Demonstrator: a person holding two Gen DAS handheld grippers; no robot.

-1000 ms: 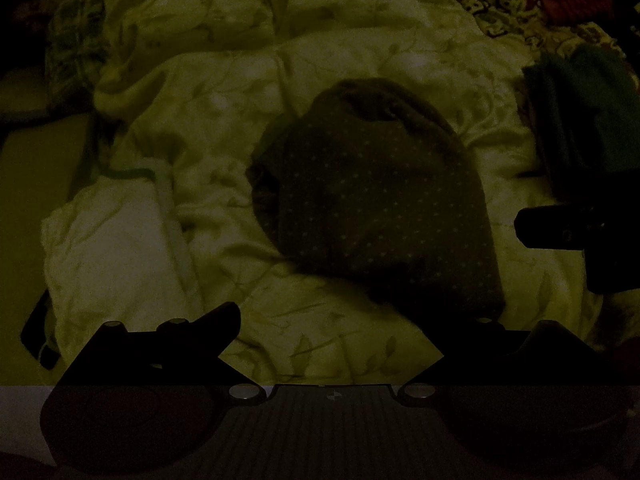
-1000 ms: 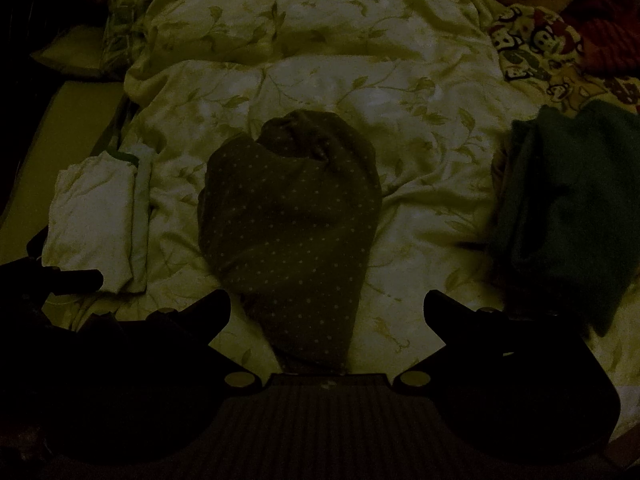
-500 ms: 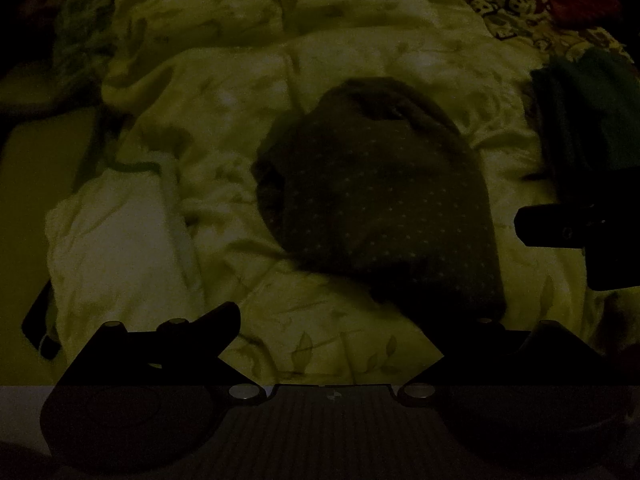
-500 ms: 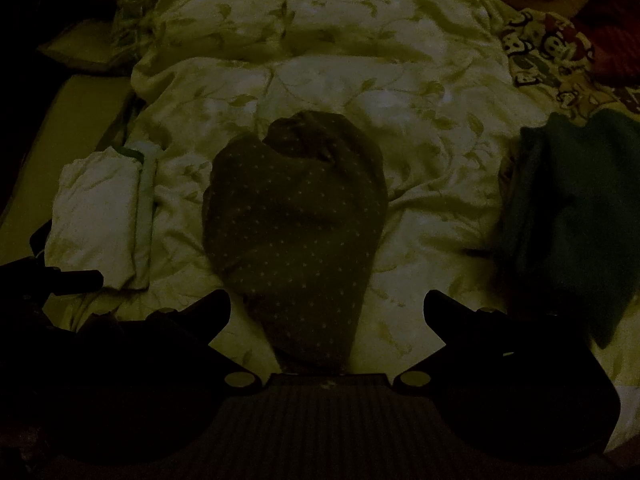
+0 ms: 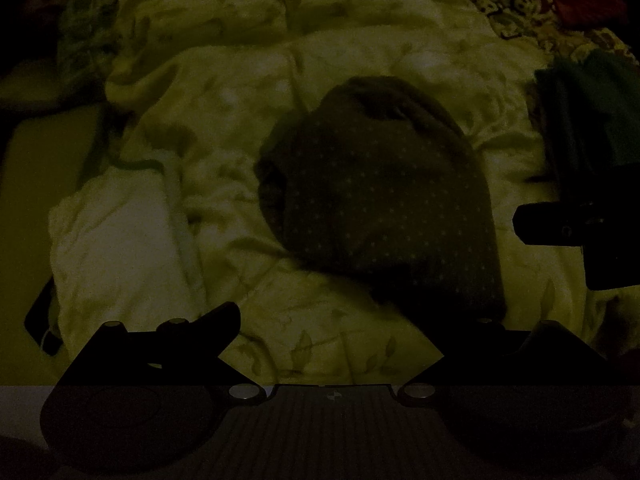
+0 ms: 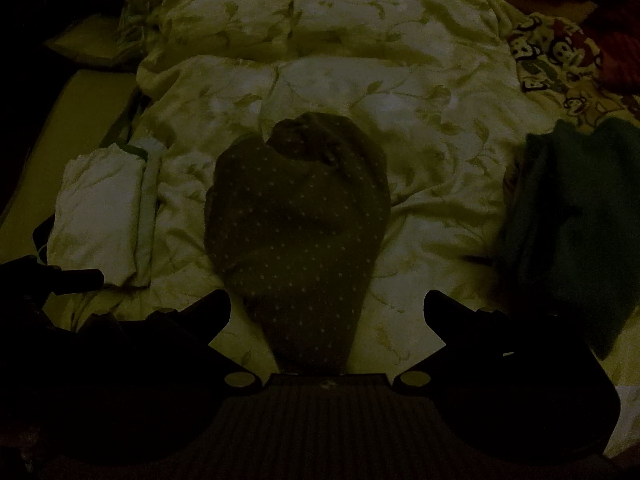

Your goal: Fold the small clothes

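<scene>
- A white folded cloth (image 6: 100,208) lies near the left edge of the bed, on the leaf-print quilt (image 6: 360,92).
- The left hand-held gripper (image 5: 336,320) hovers low over the quilt with its fingers wide apart and nothing between them.
- A dark dotted garment (image 6: 296,216) lies bunched in the middle of the bed, its narrow end toward the cameras.
- The right hand-held gripper (image 6: 326,308) has its fingers spread apart, one on either side of that narrow end, not pinching it.
- A dark green folded cloth (image 6: 576,216) sits near the right edge.
- A cartoon-print blanket (image 6: 552,60) lies at the far right corner.
</scene>
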